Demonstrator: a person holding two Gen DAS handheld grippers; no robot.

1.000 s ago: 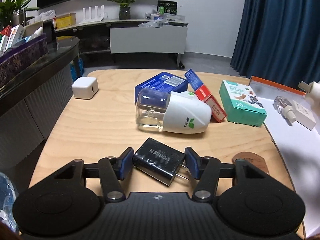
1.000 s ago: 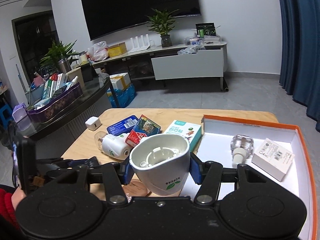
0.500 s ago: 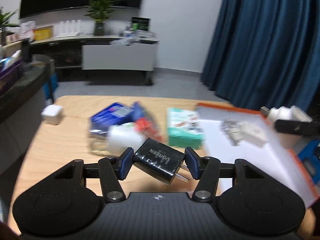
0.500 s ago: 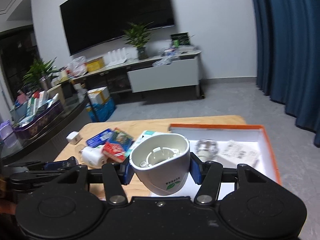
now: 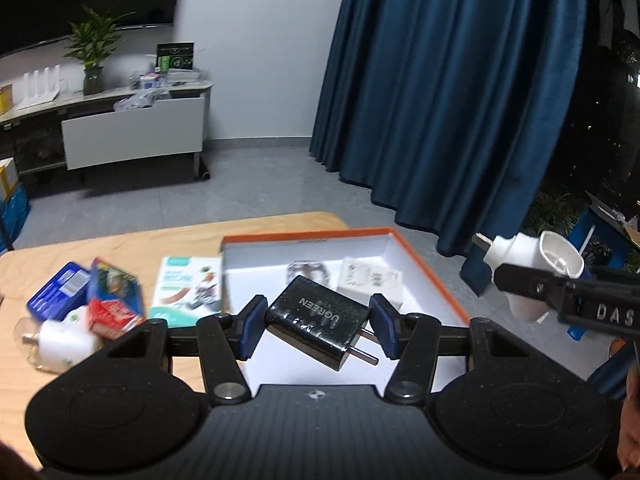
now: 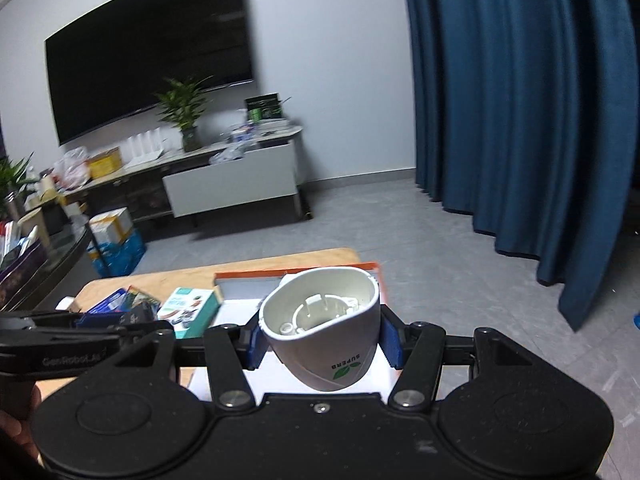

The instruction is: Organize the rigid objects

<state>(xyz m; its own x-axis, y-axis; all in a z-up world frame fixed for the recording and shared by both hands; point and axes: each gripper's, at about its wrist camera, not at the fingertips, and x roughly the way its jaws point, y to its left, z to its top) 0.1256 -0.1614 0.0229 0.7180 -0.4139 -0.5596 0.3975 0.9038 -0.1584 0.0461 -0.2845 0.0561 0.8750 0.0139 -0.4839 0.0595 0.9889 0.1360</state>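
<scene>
Black charger [image 5: 318, 320] pinched in L gripper [image 5: 318, 326], carried off table to over orange box [image 5: 424, 264]; R gripper [image 6: 320, 344] clamped white shell [image 6: 324, 328] there too. Drops next, likely.

Black charger [image 5: 318, 317] sitting tilted, prongs pointing lower right, hanging over orange-rimmed box [image 5: 424, 268]. White diffuser housing [image 6: 322, 328] sitting open end up, leaf logo facing camera. Glass bottle [image 5: 308, 271], small white carton [image 5: 370, 284] lying inside box. Remaining boxes crowding table [image 5: 132, 240] left of it.
</scene>
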